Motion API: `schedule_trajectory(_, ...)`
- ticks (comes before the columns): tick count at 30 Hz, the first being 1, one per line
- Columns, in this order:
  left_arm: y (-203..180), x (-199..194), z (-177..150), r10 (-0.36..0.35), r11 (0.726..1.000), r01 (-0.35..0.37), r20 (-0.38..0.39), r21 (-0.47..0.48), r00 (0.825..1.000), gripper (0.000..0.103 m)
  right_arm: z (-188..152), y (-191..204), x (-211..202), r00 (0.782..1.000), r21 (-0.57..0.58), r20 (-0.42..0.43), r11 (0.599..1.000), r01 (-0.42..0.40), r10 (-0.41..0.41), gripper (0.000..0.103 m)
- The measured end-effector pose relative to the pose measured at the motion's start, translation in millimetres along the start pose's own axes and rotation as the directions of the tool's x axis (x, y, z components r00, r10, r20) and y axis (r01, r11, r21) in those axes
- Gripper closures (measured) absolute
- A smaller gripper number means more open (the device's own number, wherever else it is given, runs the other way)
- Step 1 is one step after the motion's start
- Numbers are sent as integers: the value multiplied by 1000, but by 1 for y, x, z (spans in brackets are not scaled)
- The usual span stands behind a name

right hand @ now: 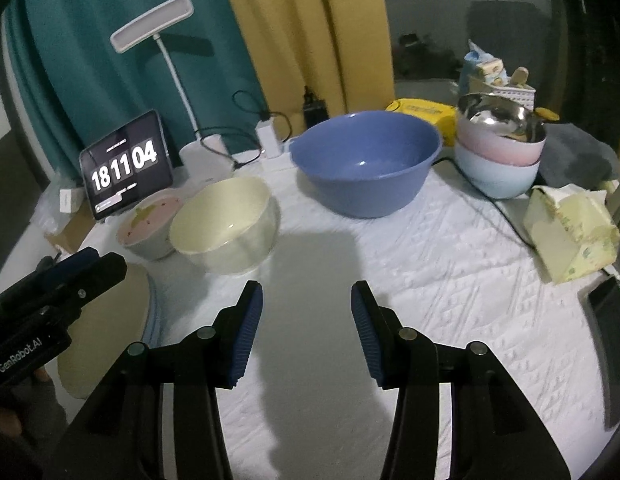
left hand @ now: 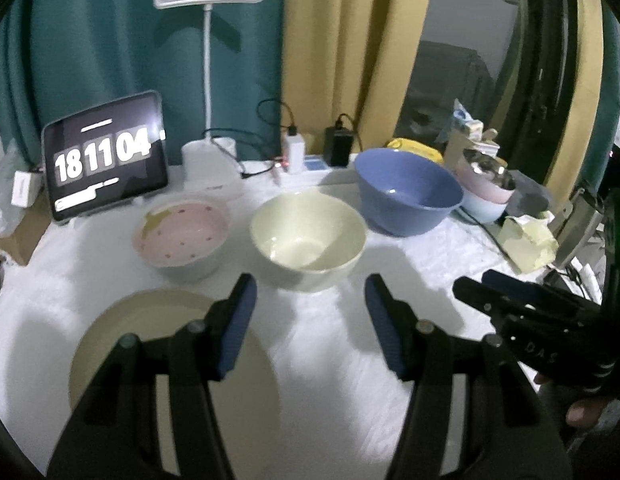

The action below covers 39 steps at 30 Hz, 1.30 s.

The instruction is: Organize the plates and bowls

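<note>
On the tabletop, three bowls stand in a row: patterned bowl left, middle bowl, largest bowl right; plate in front.

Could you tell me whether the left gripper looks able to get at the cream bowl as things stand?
Probably yes. The left gripper is open and empty, and the cream bowl sits straight ahead of its fingertips with only bare white cloth between. The pink bowl stands apart to one side, so nothing blocks the approach.
</note>
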<state>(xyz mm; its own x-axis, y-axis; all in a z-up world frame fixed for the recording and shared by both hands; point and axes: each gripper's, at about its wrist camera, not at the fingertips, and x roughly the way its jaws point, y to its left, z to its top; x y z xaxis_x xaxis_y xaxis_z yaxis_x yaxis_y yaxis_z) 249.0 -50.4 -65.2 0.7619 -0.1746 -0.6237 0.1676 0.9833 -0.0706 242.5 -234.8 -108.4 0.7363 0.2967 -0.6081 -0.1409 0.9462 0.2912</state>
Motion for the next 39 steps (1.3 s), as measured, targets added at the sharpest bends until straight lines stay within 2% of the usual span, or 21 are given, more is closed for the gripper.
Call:
schedule_trajectory(18, -49, 31, 42, -60, 996, 57, 47, 64, 997, 44, 38, -49, 4, 995, 2, 58, 997, 79, -79, 55)
schedule_trajectory(28, -62, 64, 61, -44, 994, 38, 61, 103, 997, 44, 61, -66, 25, 992, 1, 69, 995, 105, -104, 55)
schedule_trajectory(39, -63, 95, 71, -46, 995, 40, 57, 94, 997, 44, 84, -95, 61, 994, 100, 46, 990, 96, -101, 54)
